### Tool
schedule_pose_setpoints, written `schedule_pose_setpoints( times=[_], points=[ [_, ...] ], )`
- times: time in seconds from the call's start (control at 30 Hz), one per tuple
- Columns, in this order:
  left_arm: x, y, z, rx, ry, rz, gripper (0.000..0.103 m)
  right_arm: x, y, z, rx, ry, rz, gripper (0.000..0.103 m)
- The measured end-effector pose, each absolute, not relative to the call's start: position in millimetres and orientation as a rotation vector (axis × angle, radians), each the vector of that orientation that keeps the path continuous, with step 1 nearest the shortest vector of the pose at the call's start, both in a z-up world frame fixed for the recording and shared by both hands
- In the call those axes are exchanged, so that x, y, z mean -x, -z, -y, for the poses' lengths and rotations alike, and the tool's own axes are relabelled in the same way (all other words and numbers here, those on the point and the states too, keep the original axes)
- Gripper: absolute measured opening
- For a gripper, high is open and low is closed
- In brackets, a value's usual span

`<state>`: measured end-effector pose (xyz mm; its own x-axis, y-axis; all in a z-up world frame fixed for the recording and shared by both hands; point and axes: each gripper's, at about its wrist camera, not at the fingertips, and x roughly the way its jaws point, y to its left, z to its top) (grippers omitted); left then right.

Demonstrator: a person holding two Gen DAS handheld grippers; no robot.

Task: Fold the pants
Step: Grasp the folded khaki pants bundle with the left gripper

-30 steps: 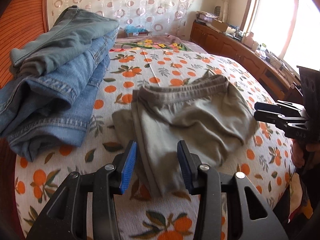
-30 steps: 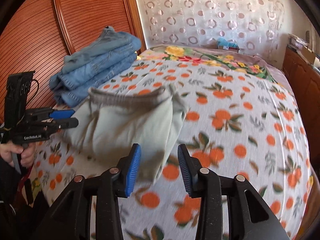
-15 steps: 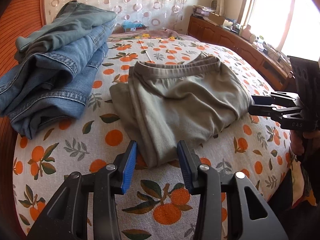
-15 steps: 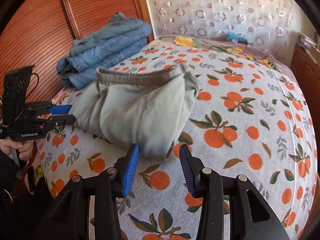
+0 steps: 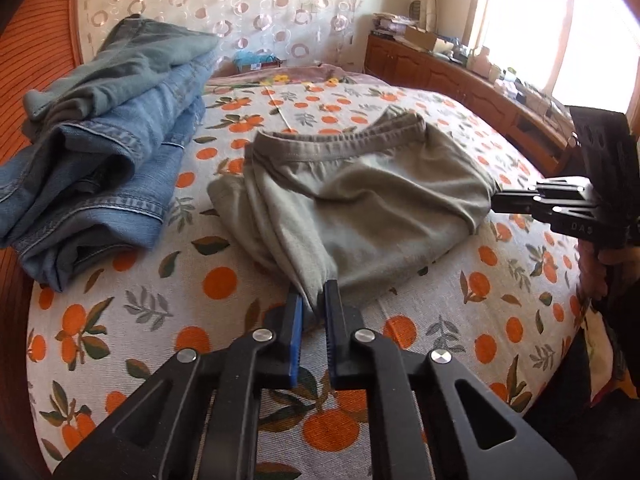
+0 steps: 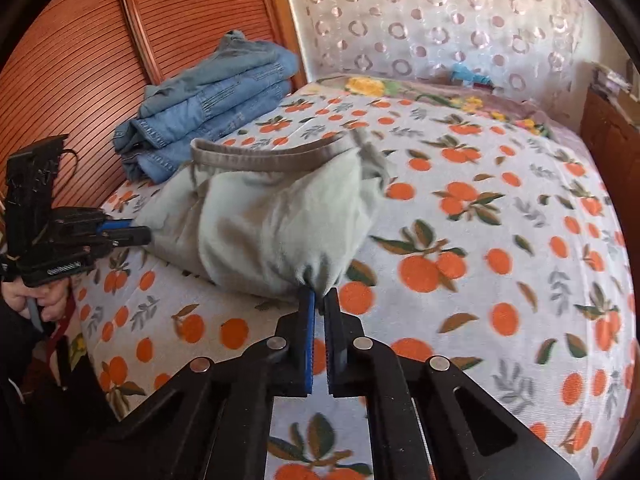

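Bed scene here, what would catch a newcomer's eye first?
The folded grey-green pants in the middle of the orange-print bedspread, with the left gripper and right gripper each shut on a near corner. Beyond them, against the wooden headboard, lies a stack of folded jeans.

Soft matt cloth pants (image 5: 360, 204), ribbed glossy wood headboard (image 6: 80, 64)
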<state>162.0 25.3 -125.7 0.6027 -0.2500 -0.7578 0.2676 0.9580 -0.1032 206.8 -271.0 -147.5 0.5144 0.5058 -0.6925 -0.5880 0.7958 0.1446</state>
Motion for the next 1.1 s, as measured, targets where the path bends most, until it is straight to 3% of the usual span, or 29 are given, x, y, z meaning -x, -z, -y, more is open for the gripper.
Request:
schedule_pose_setpoints(
  times=[0.3, 0.4, 0.53, 0.63, 0.8, 0.9, 1.1],
  points=[
    [-153, 125, -37, -0.023, 0.293, -0.905, 0.01, -197, 149, 276, 0.142, -0.656, -0.787, 0.002],
    [-150, 126, -35, -0.024, 0.294, -0.905, 0.013, -196, 148, 279, 0.135, -0.651, -0.777, 0.002],
    [-150, 117, -38, -0.001, 0.278, -0.886, 0.028, -198, 139, 298, 0.092, -0.599, -0.774, 0.005],
    [-155, 109, -40, 0.005, 0.273, -0.858, 0.04, -200, 128, 307, 0.07, -0.588, -0.746, 0.014],
    [-183, 103, -41, 0.021, 0.242, -0.832, 0.043, -217, 119, 293, 0.078, -0.603, -0.732, 0.037],
    [-203, 106, -43, 0.038, 0.217, -0.85, 0.043, -237, 120, 275, 0.074, -0.641, -0.747, 0.045],
    [-222, 117, -46, 0.027, 0.202, -0.88, 0.043, -281, 131, 244, 0.128, -0.69, -0.796, 0.051]
  ],
)
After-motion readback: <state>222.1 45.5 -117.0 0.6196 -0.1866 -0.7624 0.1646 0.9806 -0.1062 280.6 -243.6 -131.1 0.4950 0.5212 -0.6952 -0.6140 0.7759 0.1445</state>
